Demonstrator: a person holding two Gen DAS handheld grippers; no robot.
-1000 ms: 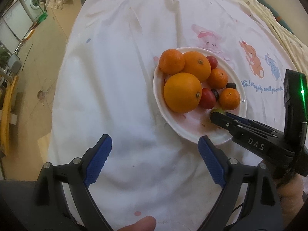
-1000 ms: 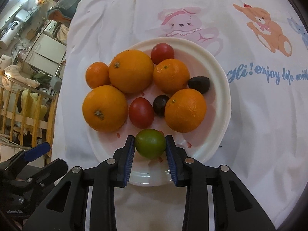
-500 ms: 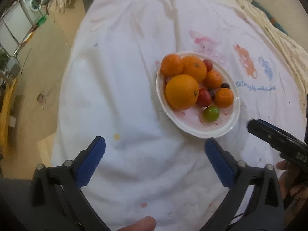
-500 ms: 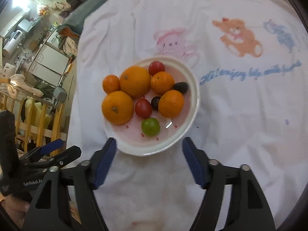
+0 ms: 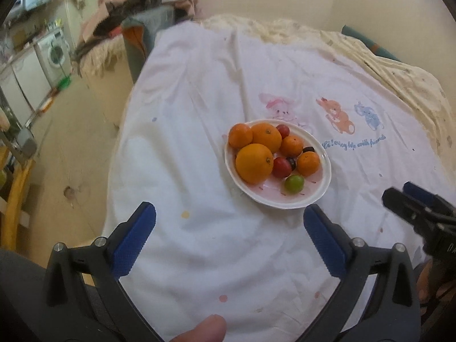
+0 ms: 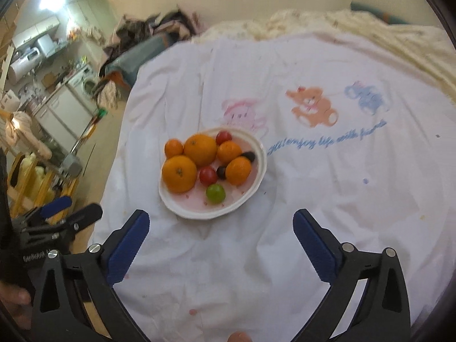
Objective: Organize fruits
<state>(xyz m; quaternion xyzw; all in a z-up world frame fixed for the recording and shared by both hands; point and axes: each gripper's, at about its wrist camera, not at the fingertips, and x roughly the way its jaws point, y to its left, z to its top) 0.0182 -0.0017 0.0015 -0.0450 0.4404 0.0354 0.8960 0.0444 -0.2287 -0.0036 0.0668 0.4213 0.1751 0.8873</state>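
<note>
Fruits: we see them gathered on the white plate (image 6: 258,182), which rests on the printed white cloth (image 6: 327,199) near its left-hand side; none lies loose on the cloth.
Oranges: two large oranges (image 6: 179,173) and three smaller ones fill the far and left part of the plate, touching one another.
Small fruit: red tomatoes (image 6: 208,175) and two dark fruits sit among the oranges.
Green fruit: the green tomato (image 6: 215,193) lies alone on the bare near part of the plate, just beside the red one.
What changed: a second ago we see the right gripper (image 6: 221,238) closed on the green tomato over the plate; its jaws have just been opening, and now nothing is between them.
Meaning for the task: we judge that the last piece is delivered and the sorting is at or near its end.
Right gripper pose: fingers spread wide and empty, pulled back from the plate and raised, pointing obliquely down at it.
Left gripper pose: the left gripper (image 5: 229,238) also stands wide and empty, likewise drawn back from the plate and tilted down.
Hands: a fingertip (image 5: 203,329) of the holding hand shows at the bottom edge of the left view.
</note>
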